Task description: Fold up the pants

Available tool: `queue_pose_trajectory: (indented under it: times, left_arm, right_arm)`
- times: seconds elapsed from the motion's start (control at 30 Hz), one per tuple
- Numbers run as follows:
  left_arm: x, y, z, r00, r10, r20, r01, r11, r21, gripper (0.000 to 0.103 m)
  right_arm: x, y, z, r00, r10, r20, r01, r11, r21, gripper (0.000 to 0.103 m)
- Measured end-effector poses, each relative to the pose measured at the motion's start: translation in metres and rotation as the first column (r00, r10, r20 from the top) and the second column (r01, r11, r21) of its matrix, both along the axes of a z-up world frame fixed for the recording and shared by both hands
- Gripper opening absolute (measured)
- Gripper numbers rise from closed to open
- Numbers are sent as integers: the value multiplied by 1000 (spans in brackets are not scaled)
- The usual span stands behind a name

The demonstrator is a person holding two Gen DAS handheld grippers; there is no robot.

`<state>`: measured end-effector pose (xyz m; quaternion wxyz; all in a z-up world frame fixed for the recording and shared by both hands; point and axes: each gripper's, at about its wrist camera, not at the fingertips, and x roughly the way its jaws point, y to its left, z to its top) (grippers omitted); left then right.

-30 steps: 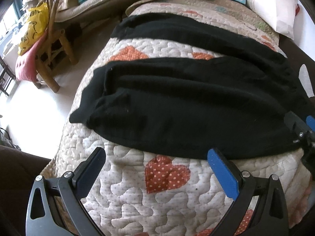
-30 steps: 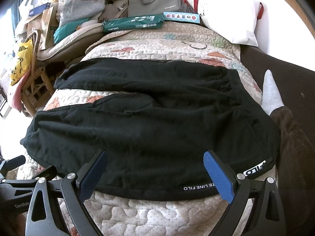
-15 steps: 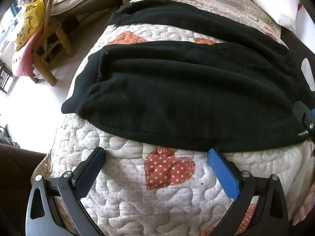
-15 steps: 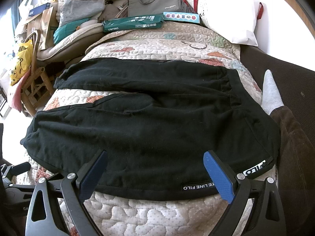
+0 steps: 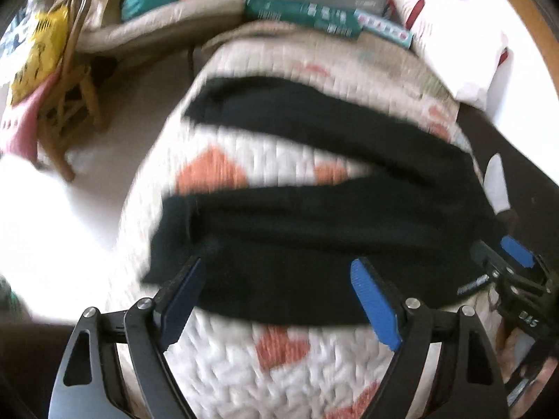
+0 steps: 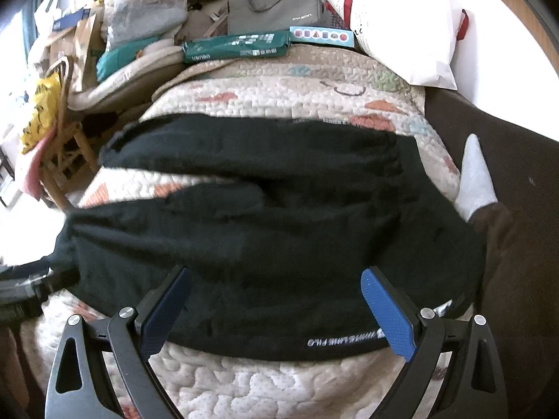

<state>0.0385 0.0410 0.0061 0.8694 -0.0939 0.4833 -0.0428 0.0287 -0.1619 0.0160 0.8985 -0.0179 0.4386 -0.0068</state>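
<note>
Black pants (image 5: 314, 241) lie spread flat across a quilted bedcover (image 5: 279, 377), legs running left, waist at the right; they also show in the right wrist view (image 6: 279, 237), with white lettering on the near hem. My left gripper (image 5: 276, 296) is open and empty at the near edge of the near leg. My right gripper (image 6: 276, 307) is open and empty over the near hem by the waist. The right gripper also shows at the right edge of the left wrist view (image 5: 513, 272). The left wrist view is blurred.
A white pillow (image 6: 401, 35), a green package (image 6: 237, 47) and a grey bag (image 6: 276, 5) sit at the far end of the bed. A wooden chair with a yellow bag (image 6: 45, 115) stands at left. A brown sofa (image 6: 524, 209) and white sock (image 6: 475, 181) lie at right.
The left gripper has moved forward and tilted up, so its fingers now overlap the near leg's edge. The right gripper has edged slightly closer to the hem. Both stay open.
</note>
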Motion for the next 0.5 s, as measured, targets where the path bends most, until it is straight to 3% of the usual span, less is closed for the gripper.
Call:
queue_pose_trajectory:
  times: [0.13, 0.27, 0.5]
  left_arm:
    - [47, 18, 19, 999, -30, 37, 29, 999, 31, 85]
    - [97, 44, 18, 999, -18, 33, 17, 999, 33, 85]
    - [189, 95, 1, 999, 37, -11, -37, 998, -58, 85]
  right_arm:
    - [21, -17, 30, 999, 49, -1, -49, 999, 11, 100]
    - [56, -42, 53, 996, 90, -11, -90, 996, 13, 100]
    - [138, -98, 52, 996, 57, -71, -53, 997, 48, 100]
